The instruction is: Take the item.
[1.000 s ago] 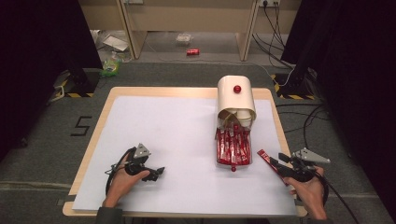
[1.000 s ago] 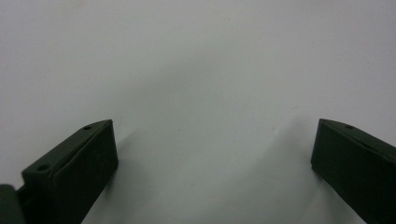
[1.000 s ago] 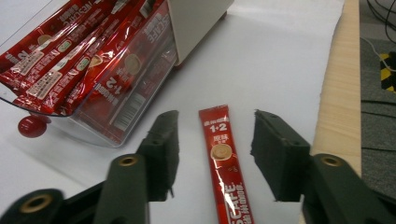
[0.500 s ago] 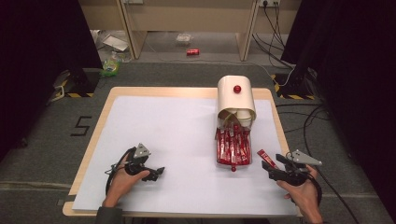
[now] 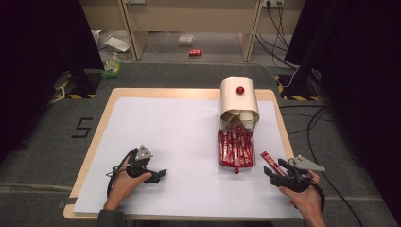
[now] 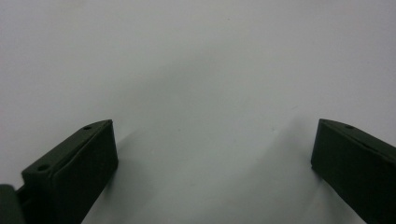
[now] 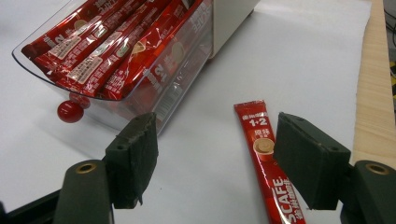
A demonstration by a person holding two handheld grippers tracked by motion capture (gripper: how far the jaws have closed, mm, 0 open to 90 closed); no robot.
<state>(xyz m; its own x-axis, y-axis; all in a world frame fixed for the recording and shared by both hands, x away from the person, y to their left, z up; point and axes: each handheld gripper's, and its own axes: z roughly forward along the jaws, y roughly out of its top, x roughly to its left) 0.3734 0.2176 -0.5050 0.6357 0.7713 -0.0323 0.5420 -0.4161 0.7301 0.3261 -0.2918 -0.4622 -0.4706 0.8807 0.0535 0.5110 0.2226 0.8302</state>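
Observation:
A cream dispenser box (image 5: 239,100) with a red knob on top stands at the right of the table. Its clear drawer (image 5: 236,150) is pulled out and packed with red coffee sachets (image 7: 107,44); a red ball knob (image 7: 70,111) sits at the drawer's front. One loose red sachet (image 7: 265,156) lies flat on the white paper just right of the drawer, also visible from the high view (image 5: 268,160). My right gripper (image 7: 222,154) is open low over the paper, the sachet lying between its jaws near the right one. My left gripper (image 5: 158,175) rests open at the front left, nothing between its jaws (image 6: 212,154).
White paper (image 5: 179,137) covers most of the wooden table (image 5: 101,125). The table's right edge runs close beside the right gripper. Cables trail on the floor at the right, and small litter lies on the floor beyond the table.
The right hand and its gripper have shifted slightly left and toward the front edge. The loose sachet has stayed in about the same spot. The left gripper has not moved.

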